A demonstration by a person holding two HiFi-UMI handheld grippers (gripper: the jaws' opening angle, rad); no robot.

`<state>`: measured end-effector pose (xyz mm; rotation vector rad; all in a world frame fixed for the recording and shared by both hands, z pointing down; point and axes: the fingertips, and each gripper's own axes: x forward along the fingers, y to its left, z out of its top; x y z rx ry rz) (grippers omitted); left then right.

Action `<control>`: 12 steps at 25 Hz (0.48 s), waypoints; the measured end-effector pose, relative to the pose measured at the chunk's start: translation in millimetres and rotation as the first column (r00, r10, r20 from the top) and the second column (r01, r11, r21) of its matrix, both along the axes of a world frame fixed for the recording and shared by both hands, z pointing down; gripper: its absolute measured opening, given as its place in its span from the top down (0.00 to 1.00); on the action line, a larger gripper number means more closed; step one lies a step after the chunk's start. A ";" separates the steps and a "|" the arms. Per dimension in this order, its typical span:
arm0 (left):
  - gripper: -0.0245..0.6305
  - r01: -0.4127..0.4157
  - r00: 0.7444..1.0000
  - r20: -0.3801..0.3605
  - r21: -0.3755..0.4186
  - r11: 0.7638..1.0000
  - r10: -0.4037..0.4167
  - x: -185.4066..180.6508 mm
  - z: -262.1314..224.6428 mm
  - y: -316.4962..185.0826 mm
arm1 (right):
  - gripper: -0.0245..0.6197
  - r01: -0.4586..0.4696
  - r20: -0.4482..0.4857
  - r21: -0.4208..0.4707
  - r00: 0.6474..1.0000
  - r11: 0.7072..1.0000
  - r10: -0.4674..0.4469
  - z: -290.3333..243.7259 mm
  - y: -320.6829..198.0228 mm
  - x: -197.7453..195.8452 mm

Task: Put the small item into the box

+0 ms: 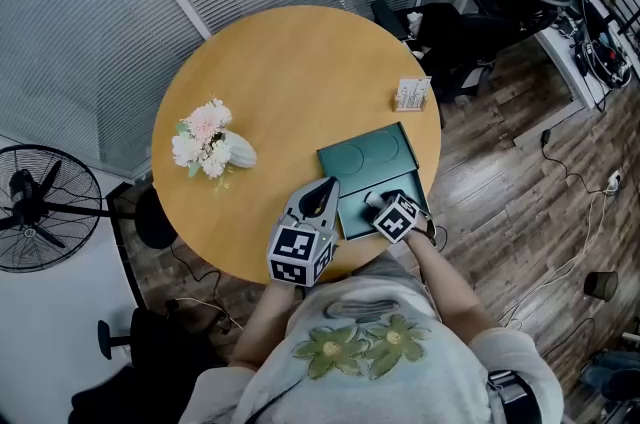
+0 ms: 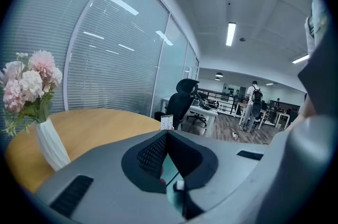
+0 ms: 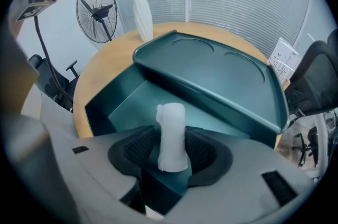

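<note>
White small item [image 3: 171, 136] upright inside open teal box [image 3: 211, 75], between right gripper [image 1: 383, 204] pads spread slightly off it, not clamped. Left gripper [image 2: 168, 136] tips together, empty, just left of box. Print on card stand [image 1: 411, 94] beyond box too small to read; item-to-pad gap clear only in right gripper view, 1 standing person [image 2: 255, 104] far past box only in left gripper view.

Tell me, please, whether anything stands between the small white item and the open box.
Nothing visible does. The white item sits between the parted jaws of the right gripper, above the interior of the open box; the lid is tipped back, clear of the opening.
</note>
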<state>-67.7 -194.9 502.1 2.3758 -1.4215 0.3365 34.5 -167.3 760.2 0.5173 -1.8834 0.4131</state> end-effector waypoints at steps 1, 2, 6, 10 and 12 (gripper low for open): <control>0.96 0.000 1.000 0.000 0.000 1.000 0.000 0.2 0.2 0.6 | 0.66 0.002 -0.004 0.001 1.000 1.000 -0.002 0.2 0.1 0.4; 0.96 -0.002 1.000 0.000 0.000 1.000 0.002 0.5 0.6 1.2 | 0.60 0.004 -0.011 0.004 1.000 1.000 -0.004 0.8 0.2 1.1; 0.96 -0.006 1.000 -0.001 -0.003 1.000 0.006 -0.5 2.1 2.0 | 0.54 0.006 -0.014 0.004 1.000 1.000 -0.006 -0.3 0.1 0.1; 0.96 -0.009 1.000 -0.002 -0.001 1.000 0.009 -1.2 1.0 4.3 | 0.53 -0.011 0.010 0.027 1.000 1.000 0.011 -10.6 -1.2 -1.6; 0.96 -0.012 1.000 -0.002 0.001 1.000 0.012 -0.8 -0.1 5.7 | 0.53 -0.030 0.041 0.047 0.999 0.998 0.028 -20.0 -2.5 -3.5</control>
